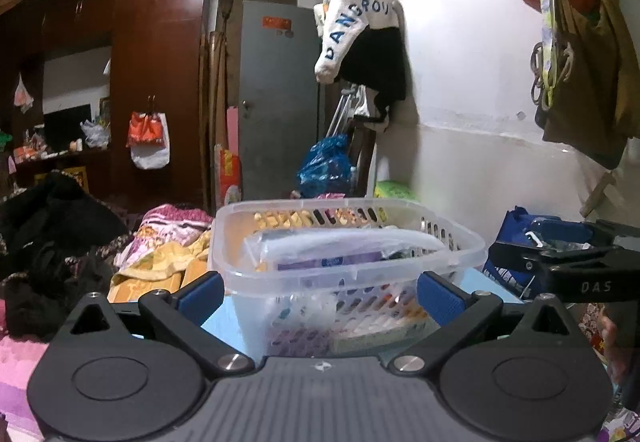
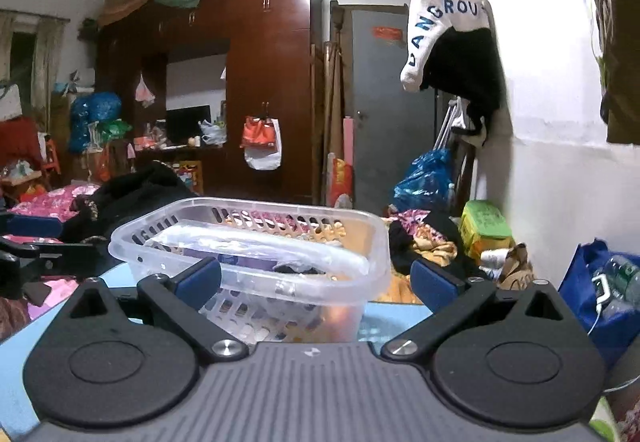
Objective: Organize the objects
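With both sets of fingers spread open and empty, your left gripper (image 1: 320,292) and right gripper (image 2: 316,282) flank the clear basket (image 1: 348,242) mid-frame on the blue worktop (image 2: 394,316); closing carelessly could tip it.

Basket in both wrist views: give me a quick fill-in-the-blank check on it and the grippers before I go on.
1. The clear slotted basket stands on a light ____ surface.
2. Both the left gripper and the right gripper are ____, holding nothing.
3. The white garment hanging on the wall carries ____ lettering.
4. Inside the basket, a purple box lies under a clear plastic ____.

Missing words: blue; open; blue; bag
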### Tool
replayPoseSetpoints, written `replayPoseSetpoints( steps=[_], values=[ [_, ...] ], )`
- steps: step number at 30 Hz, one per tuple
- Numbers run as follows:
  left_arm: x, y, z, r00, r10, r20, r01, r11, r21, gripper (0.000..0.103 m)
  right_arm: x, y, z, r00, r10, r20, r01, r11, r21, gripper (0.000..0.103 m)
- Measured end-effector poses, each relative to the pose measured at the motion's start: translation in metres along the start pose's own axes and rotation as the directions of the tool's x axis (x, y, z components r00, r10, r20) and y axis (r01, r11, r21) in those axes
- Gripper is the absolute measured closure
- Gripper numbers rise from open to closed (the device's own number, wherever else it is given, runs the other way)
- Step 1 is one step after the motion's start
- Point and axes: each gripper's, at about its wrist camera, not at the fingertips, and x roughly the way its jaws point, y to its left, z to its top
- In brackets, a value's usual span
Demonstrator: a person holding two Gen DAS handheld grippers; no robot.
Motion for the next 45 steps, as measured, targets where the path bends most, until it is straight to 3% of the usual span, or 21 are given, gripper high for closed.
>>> replayPoseSetpoints(
  steps=[12,45],
  values=[
    [0.005,-0.01,0.0,1.0,0.001,-0.018,0.0,1.0,0.009,0.0,0.005,0.001,-0.012,0.998,0.008,-0.054,-0.008,1.0,-0.01,0.0],
    [0.017,-0.019,-0.008,0.998,0.046,-0.032,-0.045,0.999,0.018,0.0,-0.001,-0.002,-0.019,0.999,0.014,-0.053,-0.015,1.0,-0.01,0.0]
  ],
)
